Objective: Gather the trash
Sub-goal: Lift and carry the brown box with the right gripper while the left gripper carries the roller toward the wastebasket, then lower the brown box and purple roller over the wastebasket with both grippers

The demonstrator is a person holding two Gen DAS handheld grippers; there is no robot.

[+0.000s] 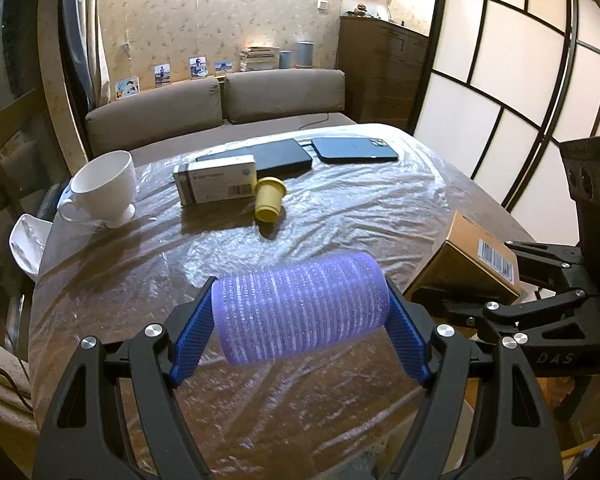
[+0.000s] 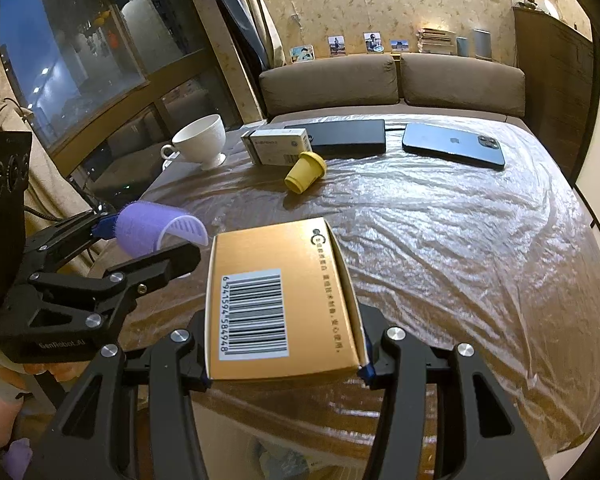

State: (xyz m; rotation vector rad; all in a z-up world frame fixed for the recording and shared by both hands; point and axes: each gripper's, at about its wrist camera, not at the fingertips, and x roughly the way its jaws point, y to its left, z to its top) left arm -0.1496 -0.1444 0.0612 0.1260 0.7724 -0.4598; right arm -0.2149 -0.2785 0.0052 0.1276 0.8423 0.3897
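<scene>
My left gripper is shut on a purple hair roller, which lies crosswise between the blue pads above the near part of the table. The right wrist view shows that roller from its open end, at the left. My right gripper is shut on a golden cardboard box with a barcode label, held over the table's near edge. In the left wrist view the box sits at the right. A small yellow cup lies on its side mid-table.
The round table is covered with crinkled clear plastic. Toward the back stand a white teacup, a white carton, a black flat device and a phone. A brown sofa lies behind; sliding panels stand on the right.
</scene>
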